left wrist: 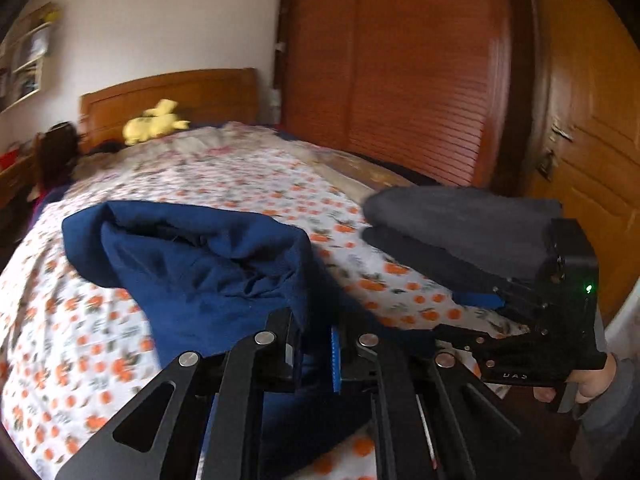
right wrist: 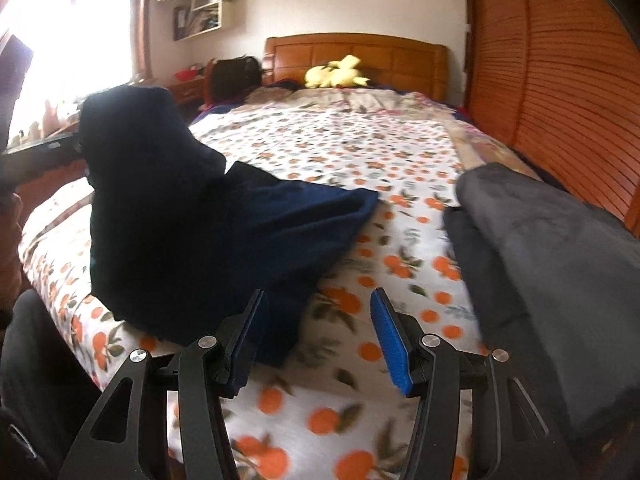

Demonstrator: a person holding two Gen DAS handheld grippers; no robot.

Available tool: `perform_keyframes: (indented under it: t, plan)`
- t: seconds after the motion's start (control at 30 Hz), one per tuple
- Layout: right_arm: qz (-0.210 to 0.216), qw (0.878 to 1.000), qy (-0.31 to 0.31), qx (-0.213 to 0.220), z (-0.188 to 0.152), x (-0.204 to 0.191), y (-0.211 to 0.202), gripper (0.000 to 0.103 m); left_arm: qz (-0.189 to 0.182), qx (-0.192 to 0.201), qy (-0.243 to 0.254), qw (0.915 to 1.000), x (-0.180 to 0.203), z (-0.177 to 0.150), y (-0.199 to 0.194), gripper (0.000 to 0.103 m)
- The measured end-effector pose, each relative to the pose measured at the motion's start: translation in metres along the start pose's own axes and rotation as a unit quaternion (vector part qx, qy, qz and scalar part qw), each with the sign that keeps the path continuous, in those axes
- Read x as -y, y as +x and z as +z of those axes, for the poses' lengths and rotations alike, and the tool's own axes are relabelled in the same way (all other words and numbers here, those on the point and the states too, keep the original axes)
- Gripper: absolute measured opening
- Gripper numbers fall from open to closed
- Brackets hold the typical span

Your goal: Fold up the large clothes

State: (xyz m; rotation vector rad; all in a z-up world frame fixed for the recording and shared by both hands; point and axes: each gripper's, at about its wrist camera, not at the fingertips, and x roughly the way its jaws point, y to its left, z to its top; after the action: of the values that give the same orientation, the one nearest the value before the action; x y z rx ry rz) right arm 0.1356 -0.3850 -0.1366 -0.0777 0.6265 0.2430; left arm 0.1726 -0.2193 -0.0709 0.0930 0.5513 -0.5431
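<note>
A navy garment [left wrist: 200,264] lies bunched on the flowered bedsheet [left wrist: 240,176]. One end of it runs between the jaws of my left gripper [left wrist: 316,332], which is shut on the fabric. In the right wrist view that end of the navy garment [right wrist: 180,220] is lifted into a peak at the left, and the rest trails across the bed. My right gripper [right wrist: 318,300] hovers open over the sheet beside the garment's near edge, with only bedsheet [right wrist: 340,152] between its blue pads. It also shows at the right of the left wrist view as the right gripper [left wrist: 464,316], held by a hand.
A folded grey garment [right wrist: 540,240] lies at the bed's right side, also seen as a grey pile [left wrist: 460,216]. A yellow plush toy [right wrist: 336,72] sits by the wooden headboard. A slatted wardrobe [right wrist: 560,80] lines the right, with a wooden door [left wrist: 592,120] beyond.
</note>
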Motion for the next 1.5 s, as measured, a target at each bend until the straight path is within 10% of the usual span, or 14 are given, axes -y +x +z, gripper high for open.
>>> perform_keyframes:
  t: [0.3, 0.93, 1.5]
  plan:
    - [-0.004, 1.0, 0.02, 0.004, -0.003, 0.012, -0.002, 0.051, 0.0, -0.044, 0.014, 0.9989, 0.007, -0.016, 0.035, 0.015]
    - [0.039, 0.999, 0.001, 0.023, 0.037, -0.052, 0.018, 0.052, 0.063, 0.008, -0.024, 0.9977, -0.073, -0.042, -0.029, 0.1]
    - [0.027, 0.998, 0.054, -0.025, 0.029, -0.066, 0.065, 0.068, 0.09, 0.008, -0.045, 0.9949, -0.128, -0.087, -0.052, 0.101]
